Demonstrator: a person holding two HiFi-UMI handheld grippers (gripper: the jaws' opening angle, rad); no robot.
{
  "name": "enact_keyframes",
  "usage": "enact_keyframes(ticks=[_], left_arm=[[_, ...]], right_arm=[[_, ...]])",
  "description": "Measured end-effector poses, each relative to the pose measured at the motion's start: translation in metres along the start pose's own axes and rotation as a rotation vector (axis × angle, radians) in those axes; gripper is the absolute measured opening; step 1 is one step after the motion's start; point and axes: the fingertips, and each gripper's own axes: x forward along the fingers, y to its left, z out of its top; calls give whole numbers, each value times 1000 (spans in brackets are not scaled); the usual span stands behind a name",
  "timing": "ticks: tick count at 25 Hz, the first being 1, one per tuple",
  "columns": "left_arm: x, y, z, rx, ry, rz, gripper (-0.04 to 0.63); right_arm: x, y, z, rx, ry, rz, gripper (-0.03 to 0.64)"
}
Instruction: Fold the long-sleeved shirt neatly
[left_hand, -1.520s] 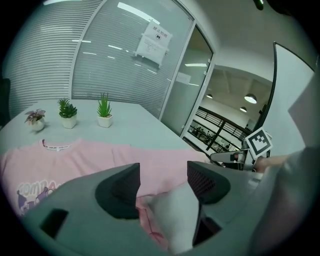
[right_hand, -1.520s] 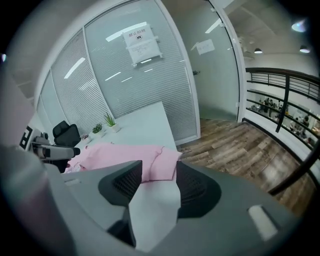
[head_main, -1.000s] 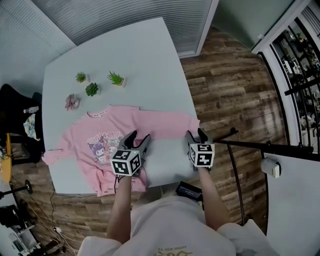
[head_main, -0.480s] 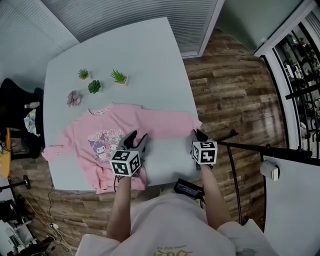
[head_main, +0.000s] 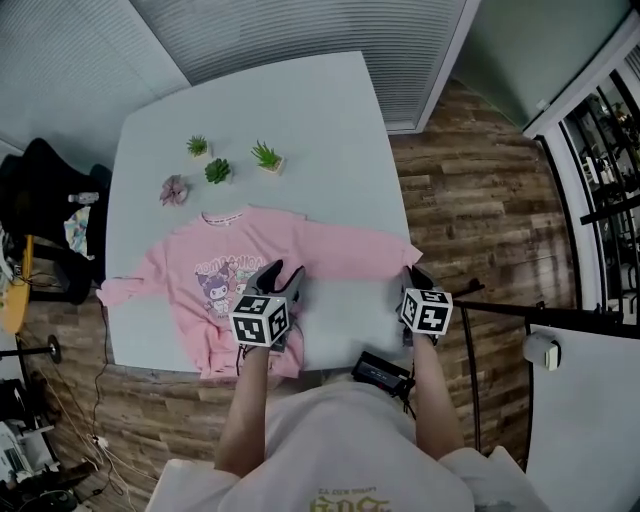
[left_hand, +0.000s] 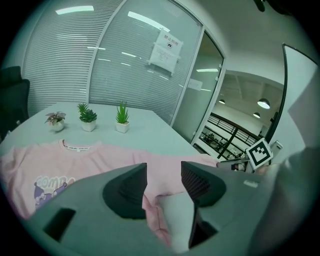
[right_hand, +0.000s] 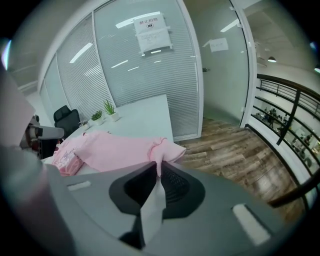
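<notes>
Pale table (head_main: 320, 120), potted plants (head_main: 217, 170), pink shirt (head_main: 300, 245)

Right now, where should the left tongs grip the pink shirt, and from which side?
Probably the side edge of the pink shirt, under its outstretched sleeve, coming from the near edge of the table, tilted down. That edge lies flat, in the gap of the left tongs, whose jaws have just been closing yet stand apart.
</notes>
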Motion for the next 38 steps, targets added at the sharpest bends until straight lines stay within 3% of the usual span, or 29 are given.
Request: enact_keyframes(ticks=[5, 16, 30, 38], left_arm=[[-7, 2, 4, -12, -11, 4, 220], [-22, 10, 14, -23, -42, 23, 231], [-55, 28, 26, -13, -82, 69, 268], [-91, 56, 33, 4, -115, 146, 287]], right_arm=[[-19, -4, 21, 90, -91, 14, 40], [-60, -18, 64, 127, -218, -18, 40], [-83, 39, 110, 49, -312, 71, 41], [-83, 74, 122, 13, -334, 139, 41]])
